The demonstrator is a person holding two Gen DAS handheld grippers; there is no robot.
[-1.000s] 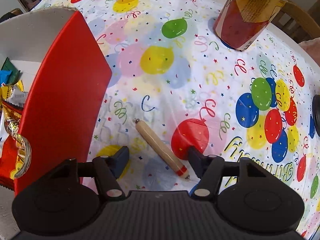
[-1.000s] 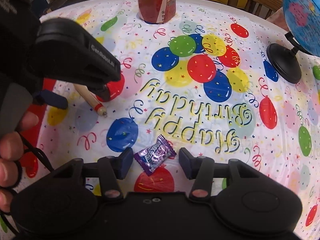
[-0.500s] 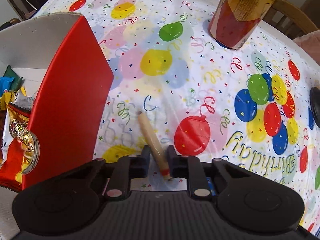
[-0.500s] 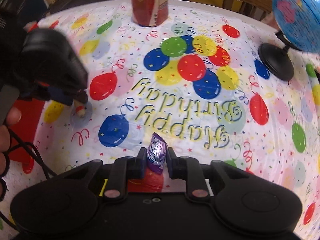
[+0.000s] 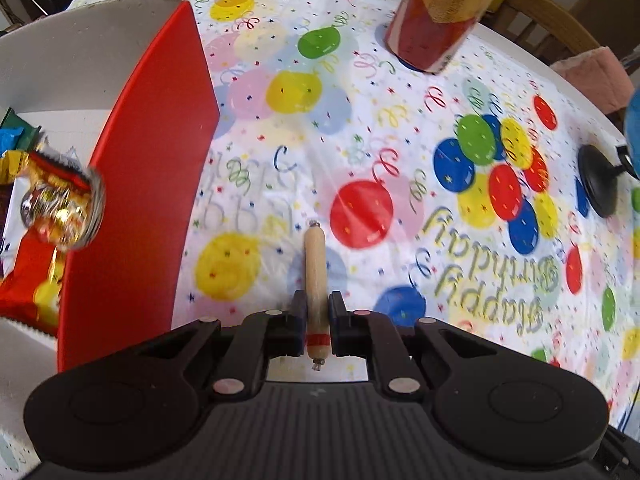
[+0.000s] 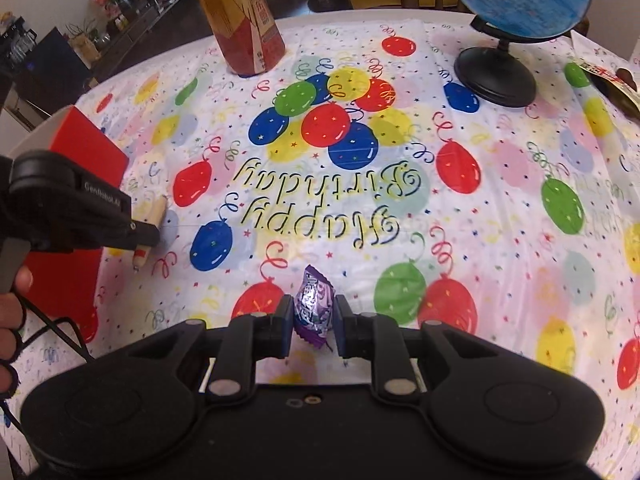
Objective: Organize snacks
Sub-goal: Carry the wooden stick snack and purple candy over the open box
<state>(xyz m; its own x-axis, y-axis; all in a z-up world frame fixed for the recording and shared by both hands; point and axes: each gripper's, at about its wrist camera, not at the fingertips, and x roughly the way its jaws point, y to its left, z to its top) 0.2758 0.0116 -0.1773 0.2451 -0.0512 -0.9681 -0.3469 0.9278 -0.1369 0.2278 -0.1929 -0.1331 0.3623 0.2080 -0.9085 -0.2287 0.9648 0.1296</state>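
My left gripper [image 5: 317,312] is shut on a tan sausage stick [image 5: 315,276] with a red band, lifted above the balloon tablecloth; it also shows in the right wrist view [image 6: 150,224]. My right gripper [image 6: 312,316] is shut on a purple wrapped candy [image 6: 314,304], held above the cloth. A red box [image 5: 136,184] with white inside walls stands at the left and holds several snack packets [image 5: 44,200]; it shows at the left in the right wrist view [image 6: 86,148].
A tall red and yellow drink bottle [image 6: 244,16] stands at the table's far side, also in the left wrist view [image 5: 436,12]. A globe on a black base [image 6: 496,72] stands at the far right. Wooden chairs [image 5: 548,24] stand beyond the table edge.
Both grippers closed, the left on the sausage stick and the right on the purple candy, and both lifted their items off the cloth.
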